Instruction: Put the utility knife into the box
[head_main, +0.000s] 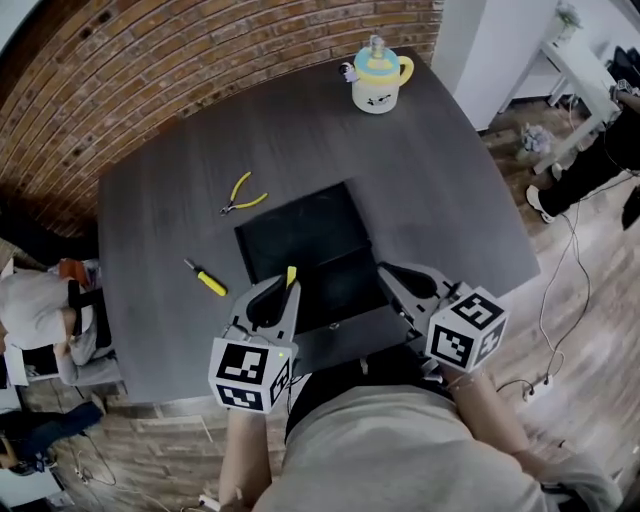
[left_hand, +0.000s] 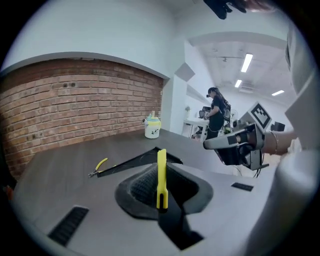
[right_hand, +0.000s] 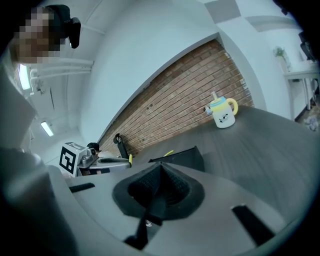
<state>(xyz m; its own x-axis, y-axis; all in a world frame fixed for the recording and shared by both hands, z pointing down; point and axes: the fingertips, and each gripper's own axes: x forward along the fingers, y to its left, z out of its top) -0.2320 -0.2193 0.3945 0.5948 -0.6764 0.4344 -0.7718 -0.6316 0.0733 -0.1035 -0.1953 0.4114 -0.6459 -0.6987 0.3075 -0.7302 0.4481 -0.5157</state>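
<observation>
Left gripper (head_main: 288, 292): it is seen low and left of centre in the head view. Its jaws are clamped on the utility knife (left_hand: 161, 175), and nothing else is gripped.
Utility knife: it is held in the left gripper's jaws, off the table (head_main: 450, 190). The yellow body stands upright at mid-frame in the left gripper view, and its end is carried past the fingertips.
Long axis: it is aligned with the jaws and points up-frame in the head view, towards the box (head_main: 300, 225).
Key relation: the box lies straight ahead of the left gripper. In the head view the knife's free end is seen over the box's near part. In the left gripper view a dark edge of the box shows just behind the knife. The knife's height above the box cannot be told.
Right gripper (right_hand: 157, 180): its jaws are pressed together with nothing between them. It is placed low and right of centre in the head view, by the box's near right corner. Contact with the box cannot be told.
Nearer hand: the left, since the knife is already carried by it.
Coming move (judged): a short advance up-frame and a lowering before release.
Other things: pliers (head_main: 243, 194) and a screwdriver (head_main: 206, 279) are left of the box. A mug (head_main: 378, 80) is at the top of the frame.
</observation>
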